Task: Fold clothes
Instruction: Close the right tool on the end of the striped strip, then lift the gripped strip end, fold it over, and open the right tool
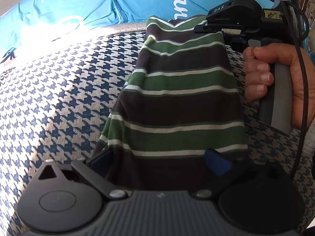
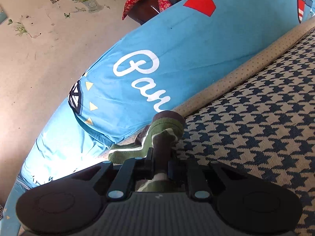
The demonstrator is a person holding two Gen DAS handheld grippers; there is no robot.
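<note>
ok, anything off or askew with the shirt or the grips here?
Nothing stands out. The striped shirt lies on the houndstooth cover; the right gripper pinches its far edge, bunching it, and the left gripper is open around the near edge.

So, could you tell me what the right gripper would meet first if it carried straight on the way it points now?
Shut on a bunch of the striped garment, the right gripper points toward the blue printed cushion beyond the beige dotted edging. The cushion probably comes first, though depth is unclear.
</note>
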